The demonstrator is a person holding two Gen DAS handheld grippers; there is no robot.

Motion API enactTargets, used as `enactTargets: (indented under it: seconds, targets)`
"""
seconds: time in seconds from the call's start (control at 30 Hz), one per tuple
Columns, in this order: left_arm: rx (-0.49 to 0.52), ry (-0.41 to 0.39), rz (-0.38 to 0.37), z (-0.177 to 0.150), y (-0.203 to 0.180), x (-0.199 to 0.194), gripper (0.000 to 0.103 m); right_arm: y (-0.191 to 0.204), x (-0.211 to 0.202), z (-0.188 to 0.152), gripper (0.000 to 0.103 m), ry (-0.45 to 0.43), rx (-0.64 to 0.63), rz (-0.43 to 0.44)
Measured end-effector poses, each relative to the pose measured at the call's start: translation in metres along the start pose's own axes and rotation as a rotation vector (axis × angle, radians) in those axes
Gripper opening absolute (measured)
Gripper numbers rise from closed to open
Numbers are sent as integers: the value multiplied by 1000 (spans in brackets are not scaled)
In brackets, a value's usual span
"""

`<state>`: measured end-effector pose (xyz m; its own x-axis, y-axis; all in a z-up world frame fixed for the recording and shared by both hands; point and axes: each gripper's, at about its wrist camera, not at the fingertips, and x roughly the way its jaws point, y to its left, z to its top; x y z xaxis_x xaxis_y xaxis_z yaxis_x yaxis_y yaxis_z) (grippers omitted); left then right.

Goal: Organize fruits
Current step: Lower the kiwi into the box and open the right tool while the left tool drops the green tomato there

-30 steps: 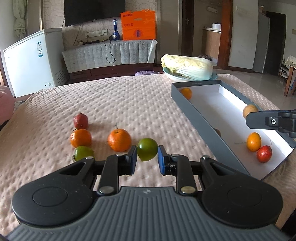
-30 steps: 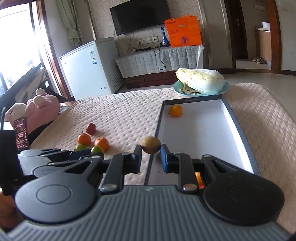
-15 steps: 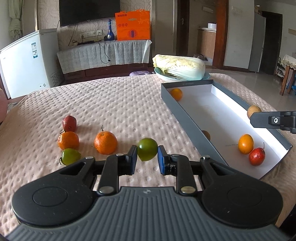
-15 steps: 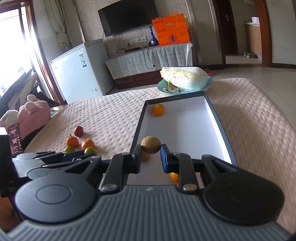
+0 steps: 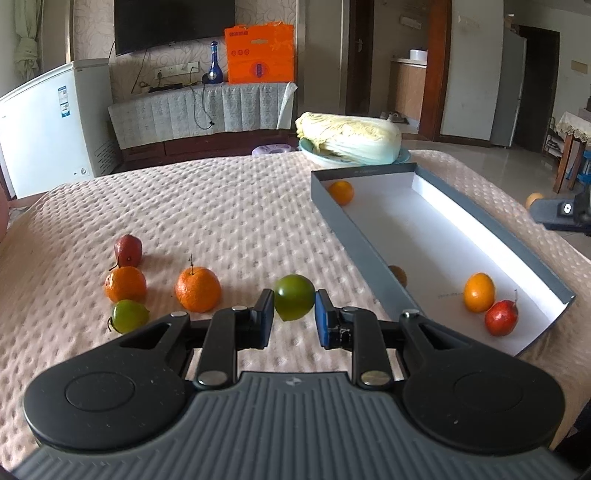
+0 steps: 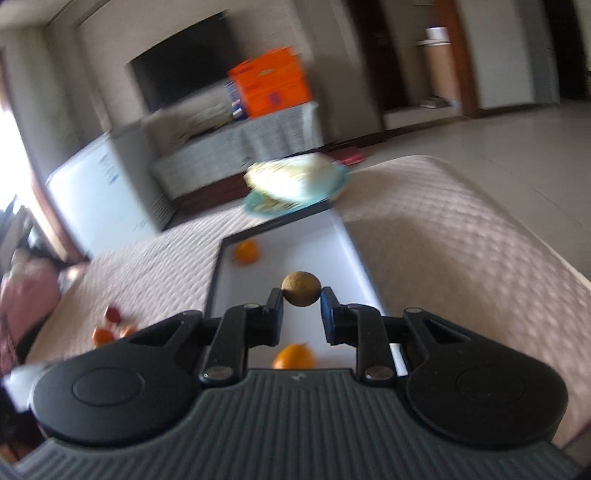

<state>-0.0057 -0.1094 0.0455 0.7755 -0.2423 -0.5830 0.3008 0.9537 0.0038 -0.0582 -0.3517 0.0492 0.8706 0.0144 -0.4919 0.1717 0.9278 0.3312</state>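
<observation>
— While both claws stay clamped, what's where?
— Left gripper (image 5: pixel 294 317) grips a green fruit (image 5: pixel 294 302) over the quilted bedspread (image 5: pixel 229 206); right gripper (image 6: pixel 302 314) holds a brown fruit (image 6: pixel 301 288) above the box (image 6: pixel 332 236); television (image 5: pixel 173 22) behind.

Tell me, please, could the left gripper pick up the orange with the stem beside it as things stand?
Probably not yet: the left gripper is already shut on a green fruit. The stemmed orange itself lies unobstructed on the bedspread.

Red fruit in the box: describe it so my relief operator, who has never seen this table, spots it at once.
Find the long grey box with the white floor on the quilted table's right side. At its near end two fruits touch; the red fruit is the nearer one, dark red with a thin stem, unlike the plain orange beside it.
</observation>
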Motion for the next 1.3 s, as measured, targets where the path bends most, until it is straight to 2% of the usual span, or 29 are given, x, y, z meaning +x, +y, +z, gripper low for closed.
enactTargets:
  seconds: [0.1,0.23,0.37,1.03,1.3]
  targets:
    - [4,-9,-10,1,-1,-2,28,-10,-5,3,24,-39,22,-25]
    - [29,-10,-24,4,-7,-3,28,-9,5,0,24,16,5,-18]
    - [50,-45,-57,12,-17,-7,28,2,14,-3,24,56,-30,6]
    - [69,-78,-173,63,-75,20,28,17,31,-11,25,159,-95,17]
    - [65,-48,-190,68,-91,37,28,19,35,-14,25,197,-112,27]
